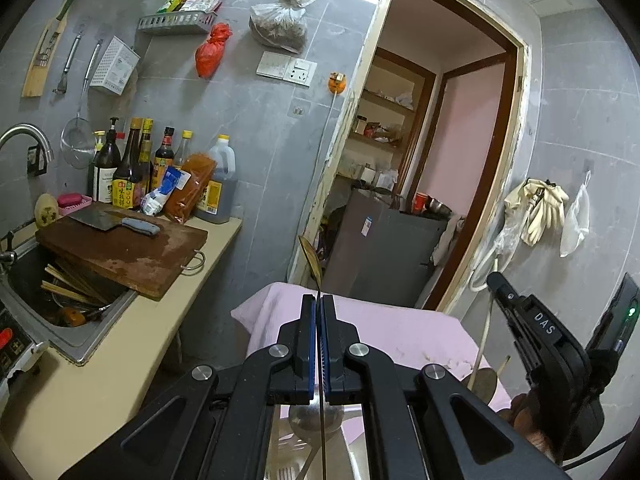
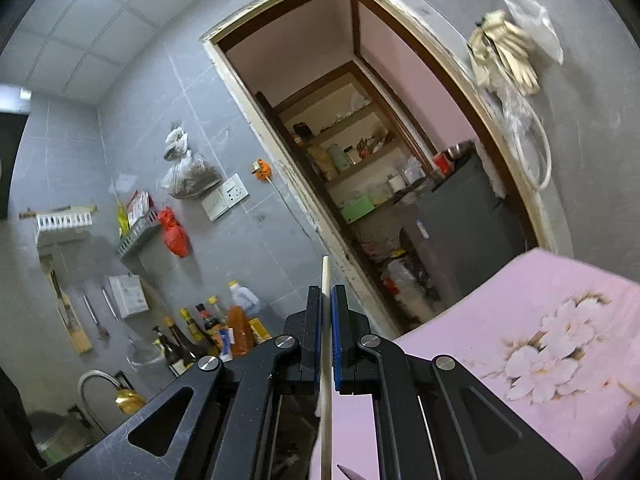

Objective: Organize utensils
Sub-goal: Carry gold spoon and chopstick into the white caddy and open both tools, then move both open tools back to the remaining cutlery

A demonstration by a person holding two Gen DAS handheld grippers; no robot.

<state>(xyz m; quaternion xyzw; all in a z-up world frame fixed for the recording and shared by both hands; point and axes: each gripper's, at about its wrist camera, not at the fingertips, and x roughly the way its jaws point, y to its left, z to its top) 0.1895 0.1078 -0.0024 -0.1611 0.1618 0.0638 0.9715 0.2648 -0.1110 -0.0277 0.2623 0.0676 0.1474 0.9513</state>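
Mid-task, I judge: left gripper [image 1: 319, 300] clamps a spoon [image 1: 310, 254], right gripper [image 2: 327, 300] a chopstick [image 2: 325, 280], both above the pink-clothed table [image 1: 380, 328] (destination unseen).

cleaver [image 1: 116, 222] on cutting board [image 1: 132, 252]; board over sink [image 1: 60, 312]; bottles [image 1: 132, 168] behind board; doorway [image 1: 432, 160] right

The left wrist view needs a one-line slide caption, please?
Left gripper clamps a thin gold-ended metal utensil above the pink tablecloth.
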